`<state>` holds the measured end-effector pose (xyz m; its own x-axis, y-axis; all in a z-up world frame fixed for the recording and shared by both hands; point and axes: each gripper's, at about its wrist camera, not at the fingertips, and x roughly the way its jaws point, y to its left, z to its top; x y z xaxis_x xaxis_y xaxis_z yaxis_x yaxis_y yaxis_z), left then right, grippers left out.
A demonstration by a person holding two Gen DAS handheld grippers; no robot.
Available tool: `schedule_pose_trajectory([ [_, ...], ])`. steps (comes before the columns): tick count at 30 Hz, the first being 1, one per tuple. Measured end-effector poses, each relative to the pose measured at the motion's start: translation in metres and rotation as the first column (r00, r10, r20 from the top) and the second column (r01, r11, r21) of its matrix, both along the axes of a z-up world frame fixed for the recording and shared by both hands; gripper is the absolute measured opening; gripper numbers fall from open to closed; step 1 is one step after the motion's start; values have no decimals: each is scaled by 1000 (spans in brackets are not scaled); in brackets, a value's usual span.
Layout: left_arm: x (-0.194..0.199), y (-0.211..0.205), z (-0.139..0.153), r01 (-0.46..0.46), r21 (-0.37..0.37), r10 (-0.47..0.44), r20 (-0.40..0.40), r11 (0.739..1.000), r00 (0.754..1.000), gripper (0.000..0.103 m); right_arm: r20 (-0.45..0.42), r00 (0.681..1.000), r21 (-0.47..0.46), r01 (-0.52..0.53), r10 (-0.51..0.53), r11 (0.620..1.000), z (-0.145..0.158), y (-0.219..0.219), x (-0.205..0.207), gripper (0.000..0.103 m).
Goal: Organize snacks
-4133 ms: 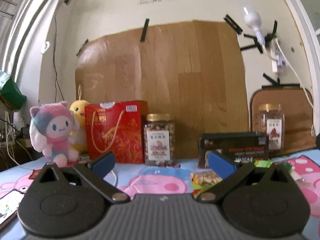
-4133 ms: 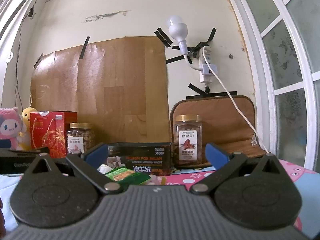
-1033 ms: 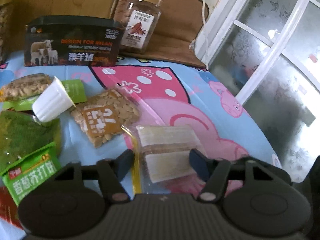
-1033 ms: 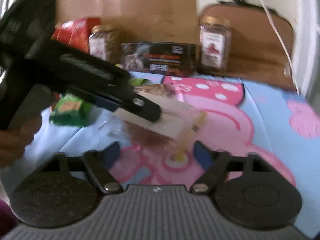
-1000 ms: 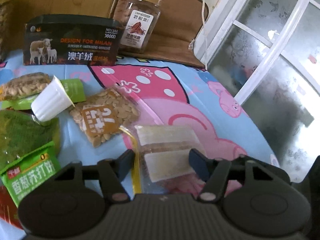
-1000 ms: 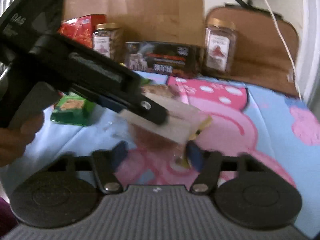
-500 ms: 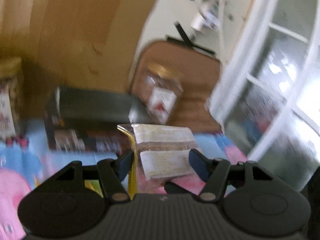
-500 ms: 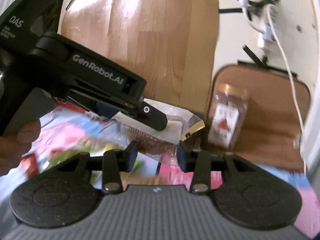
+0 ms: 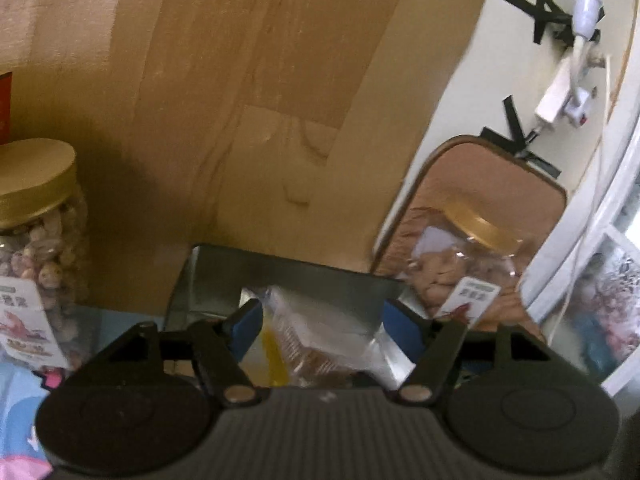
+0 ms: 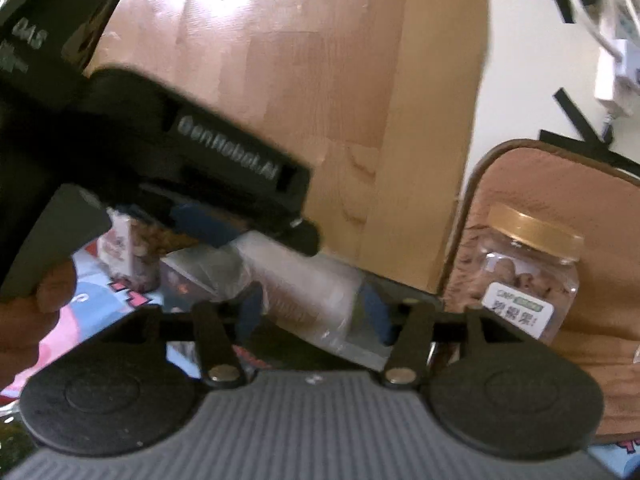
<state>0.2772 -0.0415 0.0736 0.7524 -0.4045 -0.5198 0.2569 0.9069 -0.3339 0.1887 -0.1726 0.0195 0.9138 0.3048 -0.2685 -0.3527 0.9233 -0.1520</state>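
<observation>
A clear plastic pack of layered cake (image 9: 316,336) with a yellow strip hangs between the fingers of my left gripper (image 9: 322,326), which is shut on it and holds it in the air over the open dark box (image 9: 280,280). My right gripper (image 10: 312,312) is shut on the same cake pack (image 10: 308,300) from the other side. The left gripper's black body (image 10: 160,152) crosses the right wrist view at the upper left. The box's inside is hidden by the pack.
A gold-lidded jar of nuts (image 9: 32,248) stands left of the box. Another gold-lidded jar (image 10: 524,276) stands at the right against a brown cushion (image 10: 560,208). A cardboard sheet (image 9: 240,100) covers the wall behind. A window frame (image 9: 600,220) is at the far right.
Both grippers have closed on the cake pack and lifted it off the pink and blue cloth. They have carried it back and up over the dark box.
</observation>
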Motion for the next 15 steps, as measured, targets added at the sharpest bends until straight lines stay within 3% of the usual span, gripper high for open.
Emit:
schedule_pose_trajectory([
  [5,-36,14,11,-3,-44,5,35,999,999,74,2,1000,103,0,0,995,11,-27,-37,60],
  [10,-101,29,14,29,-113,-22,66,993,998,76,-175,981,316,-25,84,948,-1,-65,-75,59],
  [15,-160,63,-3,-3,-183,7,25,983,1000,77,-298,938,467,-20,179,884,-21,-67,-101,54],
])
